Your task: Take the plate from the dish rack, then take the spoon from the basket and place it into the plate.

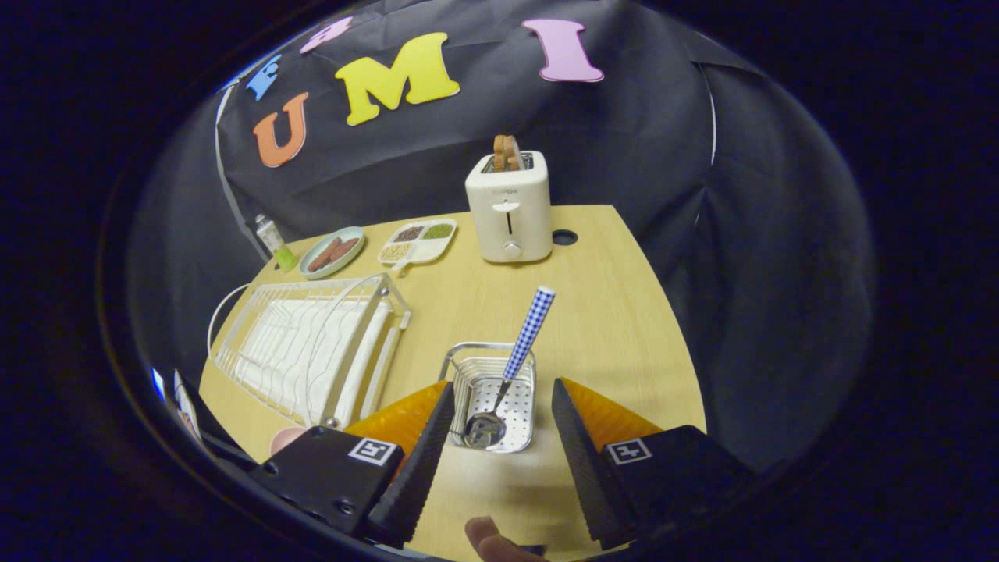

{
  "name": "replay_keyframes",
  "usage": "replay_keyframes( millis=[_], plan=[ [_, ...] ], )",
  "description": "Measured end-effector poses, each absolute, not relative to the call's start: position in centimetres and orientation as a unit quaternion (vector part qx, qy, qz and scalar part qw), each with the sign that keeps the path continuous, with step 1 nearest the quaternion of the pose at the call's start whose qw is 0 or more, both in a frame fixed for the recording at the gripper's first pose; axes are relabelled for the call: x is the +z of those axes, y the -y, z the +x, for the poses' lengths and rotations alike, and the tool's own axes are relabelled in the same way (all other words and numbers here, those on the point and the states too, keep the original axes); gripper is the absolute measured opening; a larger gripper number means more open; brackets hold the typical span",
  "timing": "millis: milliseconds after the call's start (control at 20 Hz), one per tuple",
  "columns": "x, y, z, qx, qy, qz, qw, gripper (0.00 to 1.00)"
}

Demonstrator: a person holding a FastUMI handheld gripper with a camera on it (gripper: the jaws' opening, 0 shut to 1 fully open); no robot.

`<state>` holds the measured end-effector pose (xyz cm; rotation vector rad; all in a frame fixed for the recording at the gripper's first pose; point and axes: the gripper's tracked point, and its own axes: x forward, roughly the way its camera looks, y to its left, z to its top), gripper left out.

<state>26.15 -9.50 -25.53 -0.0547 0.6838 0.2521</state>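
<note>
Pale wood-grain tabletop (pixel 601 312), curved far edge against the black cloth wall; a small dark round hole (pixel 564 236) near that edge, just right of the toaster. Widest bare stretch lies right of the basket, running out to the tabletop's right edge; a narrower bare lane runs from basket up to toaster.

White wire dish rack (pixel 308 343) on the left, its near corner close to the basket, outer side near the tabletop's left edge. No plate can be made out in its slots. A pink rounded thing (pixel 286 439) shows past the left finger; cannot tell what it is.

White two-slot toaster (pixel 509 207) at the far edge, toast standing up out of it.

White sectioned tray (pixel 417 242) of grains and a pale green plate (pixel 332 252) with brown pieces, far left; small clear bottle (pixel 275 243) with green liquid beside them.

Perforated metal basket (pixel 490 394) just ahead of the fingers, centred on the gap.

Metal spoon (pixel 515 367) with blue-checked handle: bowl down in the basket, handle leaning up and away to the right.

Gripper (pixel 503 406) fingers spread wide, pinching nothing, tips flanking the basket's near end.

A fingertip (pixel 488 538) shows beneath.
</note>
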Motion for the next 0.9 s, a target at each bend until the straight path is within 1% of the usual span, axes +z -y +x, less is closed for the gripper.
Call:
replay_keyframes(
  millis=[200, 350, 450, 550, 650, 750, 900],
  plan=[
    [-25.2, 9.5, 29.8, 0.111, -0.293, -0.029, 0.949, 0.83],
    [-26.1, 8.9, 31.7, 0.098, -0.292, -0.022, 0.951, 0.82],
    [-26.2, 8.6, 32.8, 0.091, -0.287, -0.012, 0.953, 0.80],
    [-25.9, 8.4, 33.2, 0.083, -0.272, -0.005, 0.959, 0.76],
    [-26.8, 8.1, 32.8, 0.083, -0.294, -0.003, 0.952, 0.50],
    [-26.1, 7.5, 32.6, 0.090, -0.289, -0.010, 0.953, 0.24],
    [-24.6, 7.4, 31.9, 0.086, -0.275, -0.038, 0.957, 0.17]
  ],
)
